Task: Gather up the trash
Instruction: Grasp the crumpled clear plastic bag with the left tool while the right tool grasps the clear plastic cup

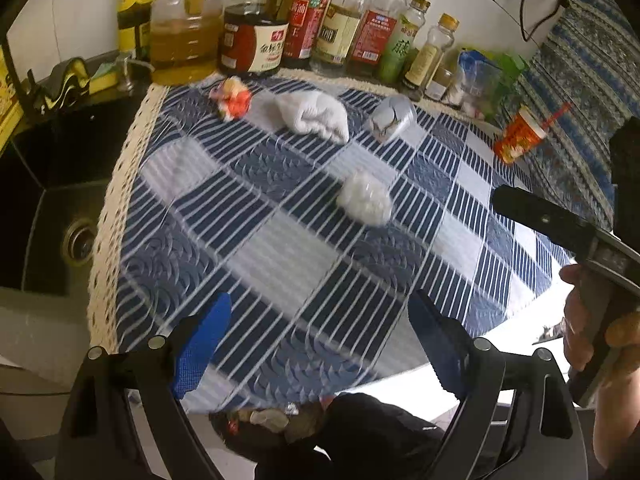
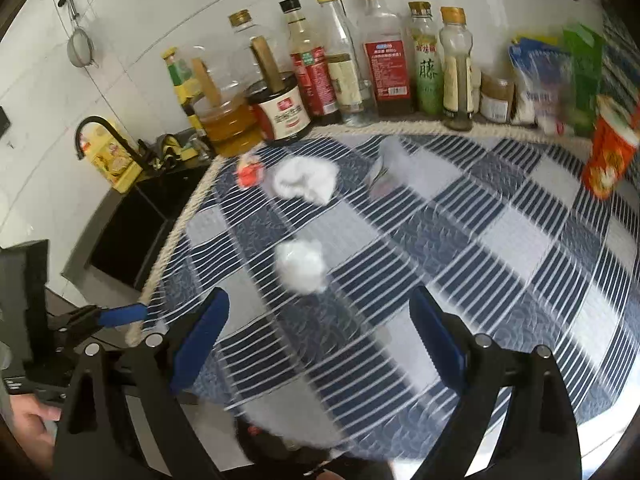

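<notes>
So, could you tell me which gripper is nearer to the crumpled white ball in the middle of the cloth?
Right. The right gripper is open just short of the white ball. The left gripper, also open, sits farther back near the cloth's front edge.

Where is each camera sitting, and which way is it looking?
Left wrist: sits on the left gripper, jaws open, looking across the checked tablecloth toward the bottles; the other gripper and a hand show at right.
Right wrist: sits on the right gripper, jaws open, facing the same bottles; the left gripper's blue finger shows at left.
Shared: the tablecloth, the white paper ball, the sink.
</notes>
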Available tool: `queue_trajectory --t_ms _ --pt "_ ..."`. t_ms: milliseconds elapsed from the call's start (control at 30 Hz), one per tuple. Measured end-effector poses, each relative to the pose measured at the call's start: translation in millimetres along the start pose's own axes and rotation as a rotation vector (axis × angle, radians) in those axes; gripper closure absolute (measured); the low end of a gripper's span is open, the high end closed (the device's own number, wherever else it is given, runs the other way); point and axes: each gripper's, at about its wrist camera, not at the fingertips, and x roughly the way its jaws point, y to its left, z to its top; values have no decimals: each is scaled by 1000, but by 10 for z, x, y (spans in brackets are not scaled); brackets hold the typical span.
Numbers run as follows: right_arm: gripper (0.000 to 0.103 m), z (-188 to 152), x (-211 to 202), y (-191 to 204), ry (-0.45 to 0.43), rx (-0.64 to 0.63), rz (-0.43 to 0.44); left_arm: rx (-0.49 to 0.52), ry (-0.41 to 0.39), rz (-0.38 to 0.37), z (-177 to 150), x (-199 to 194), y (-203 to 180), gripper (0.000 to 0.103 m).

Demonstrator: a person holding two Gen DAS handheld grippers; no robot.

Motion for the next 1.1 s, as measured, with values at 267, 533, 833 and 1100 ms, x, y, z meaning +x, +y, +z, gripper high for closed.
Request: queue_trajectory --t_ms 267,533,833,1100 --pt "12 487 473 -419 58 -63 22 -32 16 41 409 412 -248 16" --pt "13 821 956 -653 130 -110 54 -83 43 84 645 803 -367 16" --pt "13 1012 1426 -761 198 -156 44 -136 92 144 780 1184 -325 17" --pt "25 1024 1641 -793 235 -180 14 -153 98 153 809 1283 -327 29"
